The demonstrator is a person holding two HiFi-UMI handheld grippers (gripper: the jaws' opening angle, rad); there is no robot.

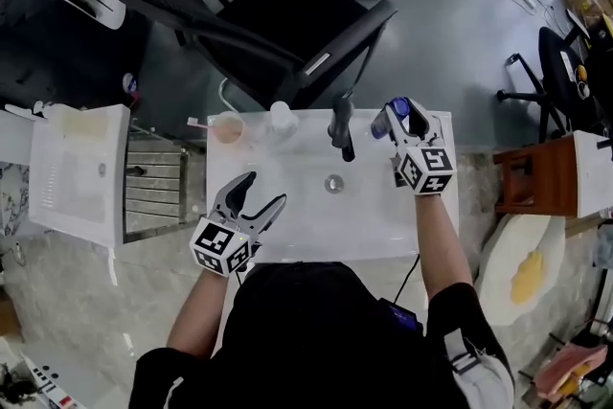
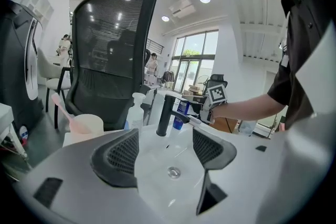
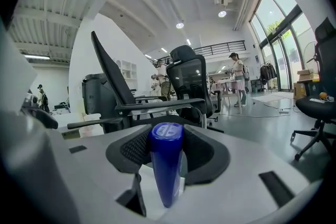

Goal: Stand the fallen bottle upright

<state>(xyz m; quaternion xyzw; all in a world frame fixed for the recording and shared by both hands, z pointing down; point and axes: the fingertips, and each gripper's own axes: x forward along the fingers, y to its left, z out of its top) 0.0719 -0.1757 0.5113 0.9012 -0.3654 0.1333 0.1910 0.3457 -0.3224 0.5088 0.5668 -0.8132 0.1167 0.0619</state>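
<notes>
- Blue plastic is being clamped from both sides: the bottle (image 3: 167,170) is being held between the pads of the right gripper (image 1: 397,122), whose jaws are being kept partway closed against it.
- It is being held at the back right of the white sink top (image 1: 287,235), just to the right of the black faucet (image 1: 342,127).
- One round end of the bottle is being turned toward the right gripper's camera, while its other end is being cut off behind the jaws.
- Whether the bottle is touching the sink top is not being shown. In the head view it is being covered by the gripper, and in the left gripper view its lower part is being hidden behind the faucet spout.
- Print on the bottle's label is being shown too small to be read.
- The left gripper (image 1: 266,189) is being held with its jaws spread wide, and nothing is being gripped between them. It is being held over the front left of the sink top, well apart from the bottle.
- The basin is being seen between those jaws, with the metal drain (image 2: 174,171) at its bottom.
- At the back left corner, a pink toothbrush (image 2: 59,106) is being held upright in a pale pink cup (image 2: 88,124).
- A white pump bottle (image 2: 136,110) is being left standing between the cup and the faucet.
- A black office chair (image 1: 278,24) is being seen just behind the sink, partly cut off by the frame.
</notes>
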